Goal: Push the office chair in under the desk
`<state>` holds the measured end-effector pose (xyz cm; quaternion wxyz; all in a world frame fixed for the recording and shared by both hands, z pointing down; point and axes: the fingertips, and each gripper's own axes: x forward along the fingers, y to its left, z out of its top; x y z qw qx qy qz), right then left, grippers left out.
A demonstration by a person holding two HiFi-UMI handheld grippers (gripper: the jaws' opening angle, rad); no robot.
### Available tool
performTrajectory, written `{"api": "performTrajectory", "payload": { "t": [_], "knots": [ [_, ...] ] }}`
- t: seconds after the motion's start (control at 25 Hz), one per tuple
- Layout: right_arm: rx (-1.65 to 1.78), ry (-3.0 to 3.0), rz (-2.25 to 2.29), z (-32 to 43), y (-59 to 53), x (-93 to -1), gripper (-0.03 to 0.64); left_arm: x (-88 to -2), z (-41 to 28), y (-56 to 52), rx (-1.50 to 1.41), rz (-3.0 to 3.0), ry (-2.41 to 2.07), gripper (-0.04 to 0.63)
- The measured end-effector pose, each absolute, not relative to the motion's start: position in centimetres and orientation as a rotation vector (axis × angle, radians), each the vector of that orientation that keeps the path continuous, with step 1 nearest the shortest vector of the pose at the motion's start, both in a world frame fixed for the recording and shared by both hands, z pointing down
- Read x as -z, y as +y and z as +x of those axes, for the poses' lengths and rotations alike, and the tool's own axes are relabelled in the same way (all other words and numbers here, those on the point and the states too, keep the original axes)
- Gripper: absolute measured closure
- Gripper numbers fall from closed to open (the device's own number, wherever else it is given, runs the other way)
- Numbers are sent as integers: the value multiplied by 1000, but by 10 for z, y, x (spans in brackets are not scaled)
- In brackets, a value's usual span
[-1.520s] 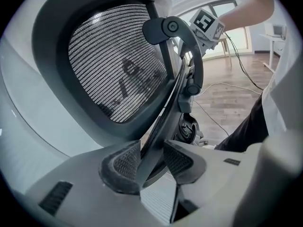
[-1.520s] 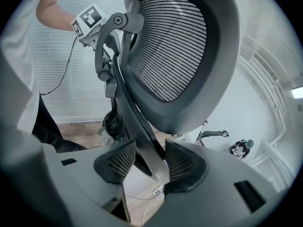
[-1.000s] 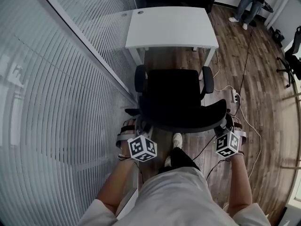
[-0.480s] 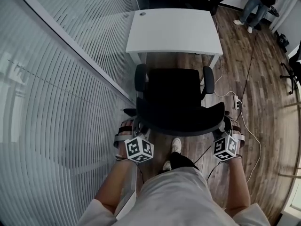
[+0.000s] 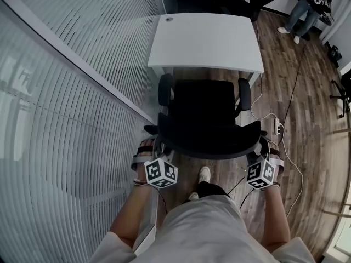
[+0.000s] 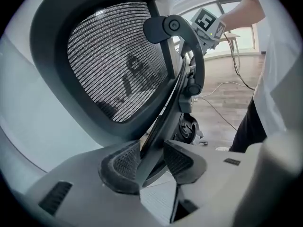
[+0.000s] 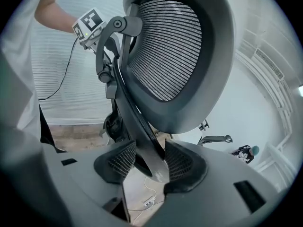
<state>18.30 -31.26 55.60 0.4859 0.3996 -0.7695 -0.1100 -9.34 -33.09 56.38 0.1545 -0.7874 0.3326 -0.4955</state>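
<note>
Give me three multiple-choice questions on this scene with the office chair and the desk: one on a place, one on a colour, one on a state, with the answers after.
1. Where is the office chair relative to the desk?
A. On top of it.
B. Just before its near edge, facing it.
C. Tipped over on the floor, far from it.

2. What colour is the desk top?
A. Black.
B. White.
C. Red.

3. What stands between the jaws of the left gripper?
A. Nothing.
B. A pen.
C. A bar of the chair's back frame.

Answers: 1 B, the head view shows the armrests just short of the desk's edge. 2 B, the top is plain white. 3 C, the left gripper view shows both pads against the bar.
</note>
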Motion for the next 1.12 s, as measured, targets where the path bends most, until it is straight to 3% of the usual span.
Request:
{"api": "performTrajectory", "payload": {
  "t": [1.12],
  "knots": [
    [285, -1874, 955, 191, -421, -566, 415, -574, -85, -437, 1416, -2244, 961, 428]
  ]
}}
